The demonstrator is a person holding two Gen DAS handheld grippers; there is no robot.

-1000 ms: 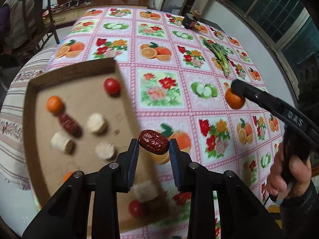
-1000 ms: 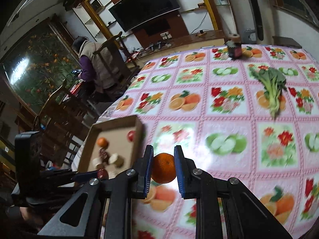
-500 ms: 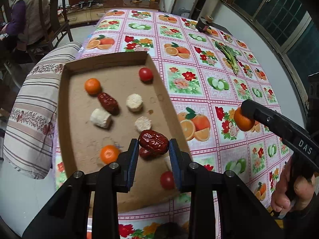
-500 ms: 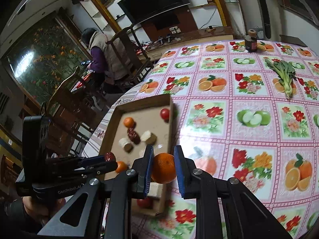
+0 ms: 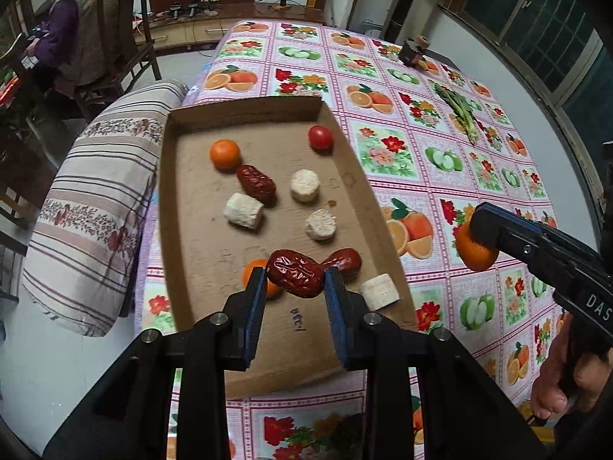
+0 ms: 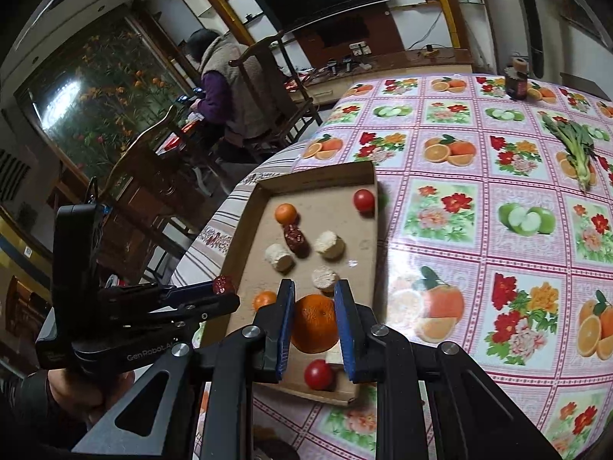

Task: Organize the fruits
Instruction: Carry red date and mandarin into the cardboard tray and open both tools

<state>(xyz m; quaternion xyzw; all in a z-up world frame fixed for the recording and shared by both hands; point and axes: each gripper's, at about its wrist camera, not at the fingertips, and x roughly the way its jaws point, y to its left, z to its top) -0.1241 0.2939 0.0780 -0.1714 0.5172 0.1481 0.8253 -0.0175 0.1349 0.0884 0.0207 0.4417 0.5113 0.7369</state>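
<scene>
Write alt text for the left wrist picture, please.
The left tongs grip a wrinkled red date above a cardboard tray holding oranges, tomatoes, dates and pale round pieces. At right, the right tongs hold an orange.

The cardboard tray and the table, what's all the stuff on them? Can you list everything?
cardboard tray: one, brown, on the table's near corner
small oranges: two, orange, in the tray
tomatoes: two, red, in the tray
red dates: two, dark red, lying in the tray
white chunks: four, pale, in the tray
leafy greens: one bunch, green, on the tablecloth
dark jar: one, far table edge
fruit-print tablecloth: one, pink, covers the table
left gripper: holds a red date
right gripper: holds an orange
</scene>
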